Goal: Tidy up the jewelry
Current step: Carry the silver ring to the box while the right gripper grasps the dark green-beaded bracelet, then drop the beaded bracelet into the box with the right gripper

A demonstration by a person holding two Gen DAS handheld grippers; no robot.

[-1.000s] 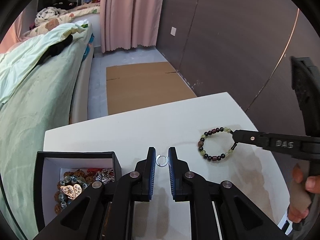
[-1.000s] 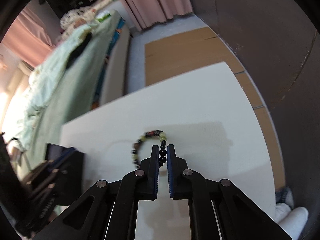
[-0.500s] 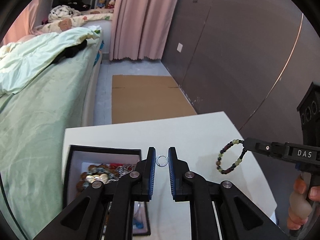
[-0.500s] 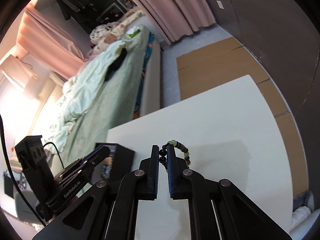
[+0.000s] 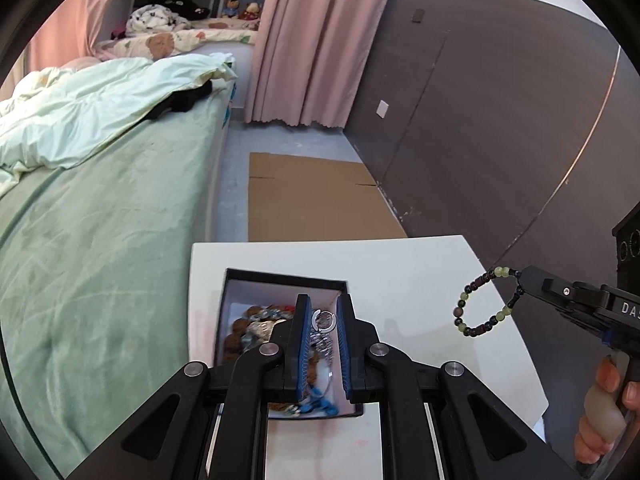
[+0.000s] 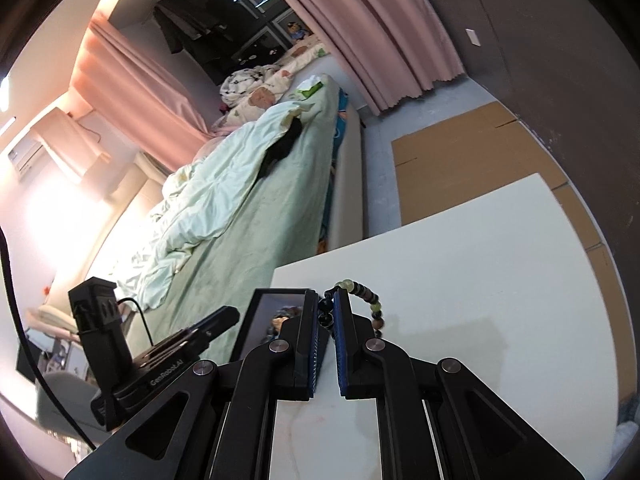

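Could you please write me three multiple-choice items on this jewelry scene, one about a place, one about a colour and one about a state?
1. Where is the small silver ring?
A. between the left claw's fingers, above the open box
B. flat on the white table
C. on the bed

2. What colours are the beads of the bracelet?
A. red and white
B. dark and pale green
C. all blue

3. What state is the bracelet in?
A. lying in the box
B. lying flat on the table
C. hanging in the air from the right claw

Answers:
1 A, the ring sits between the blue pads over the box.
2 B, dark beads alternate with pale green ones.
3 C, the loop dangles from the claw tips, clear of the table.
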